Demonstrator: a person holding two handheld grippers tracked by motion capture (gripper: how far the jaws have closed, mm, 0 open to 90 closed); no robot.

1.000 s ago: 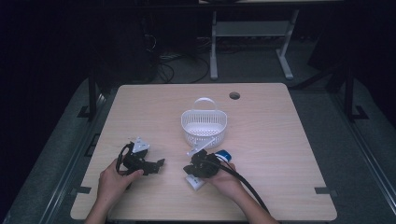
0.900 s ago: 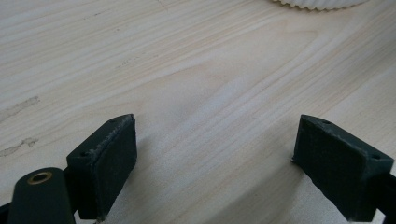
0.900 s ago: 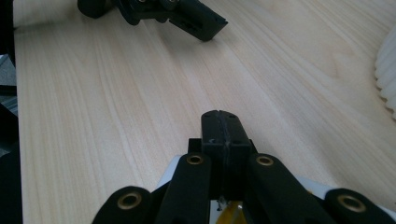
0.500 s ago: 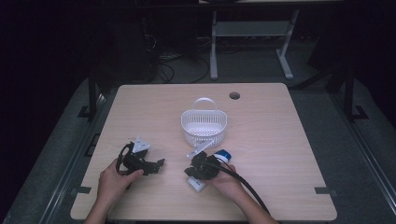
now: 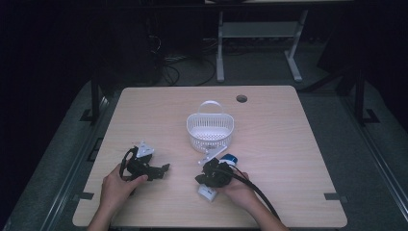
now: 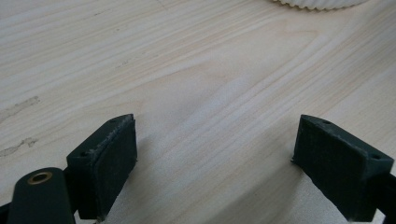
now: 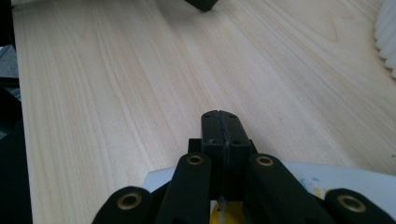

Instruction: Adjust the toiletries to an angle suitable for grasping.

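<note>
A white slotted basket [image 5: 210,129] with a handle stands at the middle of the wooden table [image 5: 288,144]. My left gripper [image 5: 163,169] rests low over the table at the front left, its jaws wide open with only bare wood between them [image 6: 215,140]. My right gripper [image 5: 199,179] sits in front of the basket and points left, its jaws pressed together with nothing between them [image 7: 219,122]. A white bottle-like thing [image 5: 207,193] with a blue cap [image 5: 231,158] lies under the right gripper and hand; its white surface with yellow marks [image 7: 355,183] shows below the jaws.
A round cable hole [image 5: 241,98] sits at the far side of the table. The basket's edge [image 6: 317,3] shows ahead of the left gripper and at the right [image 7: 388,42] of the right gripper view. A dark floor with a desk frame [image 5: 260,38] lies beyond.
The right hand has shifted slightly toward the near edge. The left hand and the basket have stayed put.
</note>
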